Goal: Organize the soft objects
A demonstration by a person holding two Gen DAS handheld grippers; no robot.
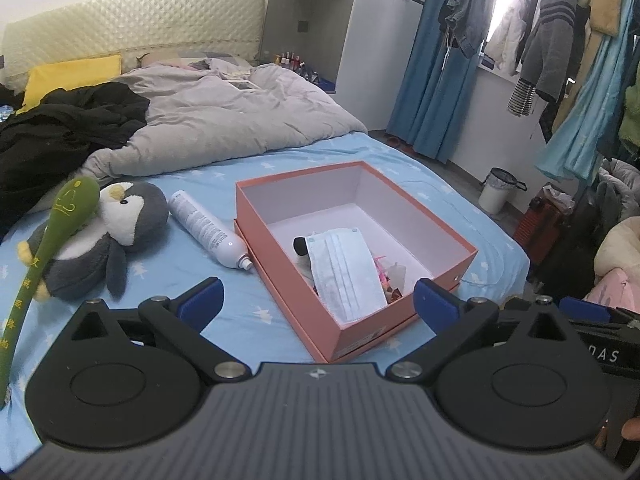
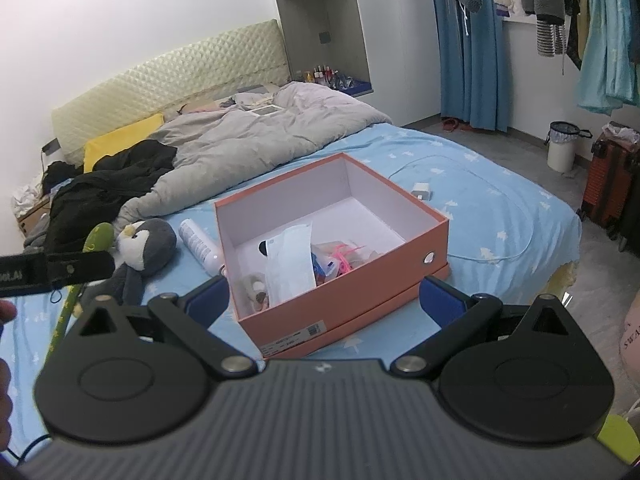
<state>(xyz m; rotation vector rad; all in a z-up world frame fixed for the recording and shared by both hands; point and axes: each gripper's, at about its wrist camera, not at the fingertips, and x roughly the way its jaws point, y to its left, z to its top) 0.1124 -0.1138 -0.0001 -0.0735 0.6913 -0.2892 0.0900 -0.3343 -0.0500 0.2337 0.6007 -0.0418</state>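
An open orange box (image 1: pixel 280 264) (image 2: pixel 352 280) sits on the blue bed sheet. Inside lie a pale blue face mask (image 1: pixel 346 272) (image 2: pixel 290 262), a black-and-white soft item and pink bits. A grey penguin plush (image 1: pixel 116 232) (image 2: pixel 146 248) lies left of the box with a long green soft stick (image 1: pixel 52 232) (image 2: pixel 98 238) across it. A white spray can (image 1: pixel 208 230) (image 2: pixel 198 244) lies between plush and box. My left gripper (image 1: pixel 316 300) is open and empty before the box. My right gripper (image 2: pixel 324 300) is open and empty at the box's near edge.
A grey duvet (image 1: pixel 224 120) and black clothes (image 1: pixel 60 128) cover the bed's far half. A white charger with cable (image 2: pixel 422 191) lies right of the box. Hanging clothes (image 1: pixel 560 40), a white bin (image 2: pixel 562 146) and a red suitcase (image 2: pixel 608 188) stand to the right.
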